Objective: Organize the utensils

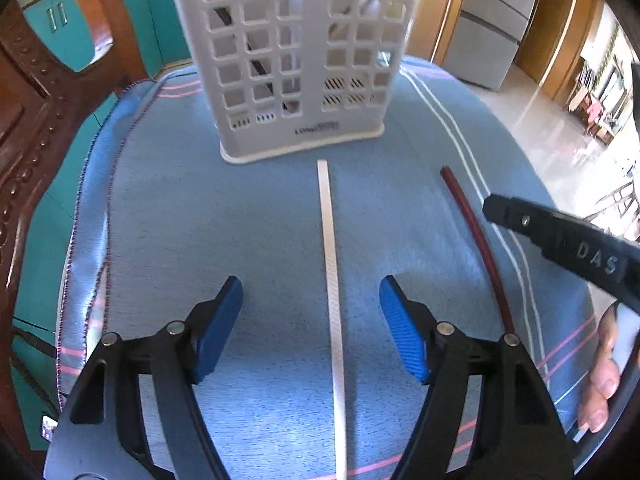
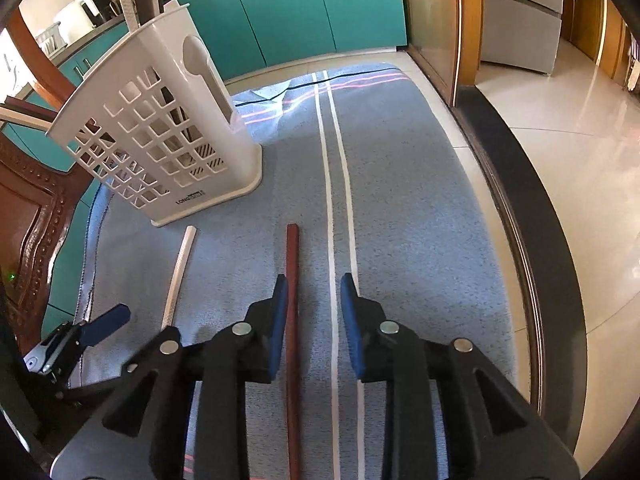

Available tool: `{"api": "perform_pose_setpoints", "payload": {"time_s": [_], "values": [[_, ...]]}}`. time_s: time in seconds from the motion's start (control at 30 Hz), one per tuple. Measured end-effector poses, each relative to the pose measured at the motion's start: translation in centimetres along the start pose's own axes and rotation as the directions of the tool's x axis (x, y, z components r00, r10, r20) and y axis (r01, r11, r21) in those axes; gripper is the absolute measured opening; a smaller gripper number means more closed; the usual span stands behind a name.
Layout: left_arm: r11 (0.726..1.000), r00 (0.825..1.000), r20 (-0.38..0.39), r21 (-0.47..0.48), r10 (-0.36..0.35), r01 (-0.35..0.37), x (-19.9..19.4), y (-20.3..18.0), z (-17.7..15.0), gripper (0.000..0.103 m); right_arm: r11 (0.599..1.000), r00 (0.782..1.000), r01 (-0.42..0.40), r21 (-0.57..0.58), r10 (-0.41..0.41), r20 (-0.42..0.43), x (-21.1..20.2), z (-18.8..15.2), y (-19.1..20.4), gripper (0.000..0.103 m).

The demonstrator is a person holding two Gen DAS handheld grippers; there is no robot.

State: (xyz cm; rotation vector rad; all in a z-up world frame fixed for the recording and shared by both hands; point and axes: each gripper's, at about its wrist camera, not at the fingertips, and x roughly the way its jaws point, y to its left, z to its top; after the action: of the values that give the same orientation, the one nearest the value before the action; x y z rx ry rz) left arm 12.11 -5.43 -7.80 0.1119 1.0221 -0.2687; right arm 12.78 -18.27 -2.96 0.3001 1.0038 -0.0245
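Note:
A white slotted utensil basket (image 1: 296, 60) (image 2: 160, 140) stands upright at the far side of a blue towel (image 1: 200, 220) (image 2: 400, 200), with several long utensils inside. In front of it a white chopstick (image 1: 330, 280) (image 2: 178, 276) lies flat on the towel. My left gripper (image 1: 310, 286) is open and straddles this chopstick with wide gaps on both sides. A dark red chopstick (image 1: 478, 248) (image 2: 292, 264) lies to its right. My right gripper (image 2: 315, 280) is open around it; the stick runs close along the left pad, and the right pad stands clear.
A carved wooden chair (image 1: 32, 120) rises on the left. Teal cabinets (image 2: 280, 12) stand behind the towel. Glossy floor tiles (image 2: 580, 160) and a dark threshold lie beyond the towel's right edge. A person's hand (image 1: 604, 368) holds the right gripper's handle.

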Motion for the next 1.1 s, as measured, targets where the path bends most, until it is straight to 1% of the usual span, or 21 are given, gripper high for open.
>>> {"api": "perform_pose_setpoints", "payload": {"time_s": [0.1, 0.2, 0.23, 0.27, 0.33, 0.37, 0.43, 0.5, 0.73, 0.93, 1.03, 1.1], "values": [[1.000, 1.000, -0.001, 0.015, 0.020, -0.020, 0.1, -0.5, -0.1, 0.072, 1.000, 1.000, 0.007, -0.007, -0.007, -0.003, 0.1, 0.0, 0.1, 0.034], [1.000, 1.000, -0.004, 0.013, 0.017, -0.017, 0.6, -0.6, 0.5, 0.072, 1.000, 1.000, 0.004, -0.018, -0.004, -0.005, 0.2, 0.0, 0.4, 0.036], [1.000, 1.000, -0.004, 0.009, 0.017, -0.017, 0.6, -0.6, 0.5, 0.068, 1.000, 1.000, 0.006, -0.023, -0.006, -0.006, 0.2, 0.0, 0.5, 0.036], [1.000, 1.000, -0.001, 0.004, 0.019, -0.019, 0.4, -0.3, 0.5, 0.064, 1.000, 1.000, 0.008, -0.026, -0.008, -0.008, 0.3, 0.0, 0.6, 0.036], [1.000, 1.000, 0.004, -0.004, 0.024, -0.024, 0.1, 0.5, 0.5, 0.042, 1.000, 1.000, 0.012, -0.028, -0.012, -0.009, 0.4, 0.0, 0.7, 0.036], [1.000, 1.000, 0.005, -0.009, 0.024, -0.024, 0.0, 0.8, 0.5, 0.037, 1.000, 1.000, 0.011, -0.028, -0.012, -0.010, 0.4, 0.0, 0.7, 0.036], [0.999, 0.999, 0.004, -0.021, 0.031, -0.031, -0.1, 1.2, 0.6, 0.014, 0.999, 1.000, 0.013, -0.031, -0.014, -0.011, 0.5, 0.0, 0.8, 0.037], [0.999, 1.000, 0.001, -0.036, 0.030, -0.030, -0.2, 1.9, 0.6, 0.009, 0.999, 1.000, 0.014, -0.034, -0.015, -0.012, 0.6, 0.0, 0.9, 0.038], [0.996, 1.000, -0.022, -0.091, 0.020, -0.022, -0.6, 4.0, 0.3, 0.007, 0.998, 1.000, 0.009, -0.061, -0.010, -0.022, 1.0, 0.0, 1.9, 0.038], [0.996, 1.000, -0.025, -0.087, 0.016, -0.018, -0.6, 4.3, 0.5, 0.007, 0.994, 0.999, 0.023, -0.110, -0.027, -0.038, 1.6, -0.4, 3.2, 0.038], [0.996, 1.000, -0.024, -0.083, 0.019, -0.021, -0.6, 4.7, 0.4, 0.007, 0.990, 0.998, 0.047, -0.136, -0.052, -0.032, 1.8, -0.6, 3.6, 0.038], [0.996, 0.999, -0.025, -0.082, 0.021, -0.023, -0.5, 4.1, 0.4, 0.010, 0.987, 0.998, 0.057, -0.148, -0.062, -0.028, 1.9, -0.6, 3.8, 0.038]]}}
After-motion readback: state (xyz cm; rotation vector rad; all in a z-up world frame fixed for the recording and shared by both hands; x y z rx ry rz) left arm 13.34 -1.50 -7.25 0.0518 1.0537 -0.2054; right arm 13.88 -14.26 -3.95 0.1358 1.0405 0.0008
